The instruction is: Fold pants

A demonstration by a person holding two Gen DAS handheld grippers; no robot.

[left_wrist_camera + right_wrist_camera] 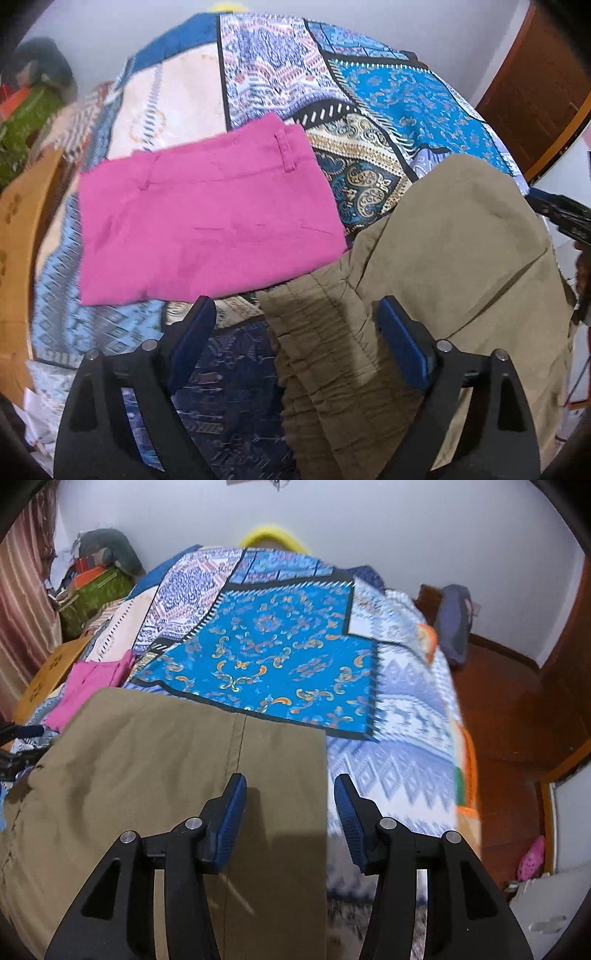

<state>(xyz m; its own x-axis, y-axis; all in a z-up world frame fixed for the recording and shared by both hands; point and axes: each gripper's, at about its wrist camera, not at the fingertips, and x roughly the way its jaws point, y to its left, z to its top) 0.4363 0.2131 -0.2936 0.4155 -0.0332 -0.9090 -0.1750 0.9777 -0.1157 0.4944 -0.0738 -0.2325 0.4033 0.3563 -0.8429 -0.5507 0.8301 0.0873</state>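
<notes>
Khaki pants point(454, 236) lie on the patchwork bedspread point(406, 92) at the near edge of the bed, partly folded, with the gathered elastic waistband point(317, 332) at the left end. In the right wrist view the same khaki pants point(147, 760) show a straight stitched seam point(238, 746) running away from the camera, and their right edge ends on the bedspread point(280, 650).

Left gripper point(295, 314): jaws spread wide, nothing between them; it sits above the waistband, one blue pad point(190, 343) over bare bedspread, the other over khaki cloth.

Right gripper point(290, 786): jaws spread, holding nothing; its left pad point(231, 812) is over the pants, its right pad over the bedspread just beside the cloth edge.

Folded pink pants point(207, 218) lie flat beyond the khaki pair, toward the bed's left edge, touching the waistband corner.
</notes>
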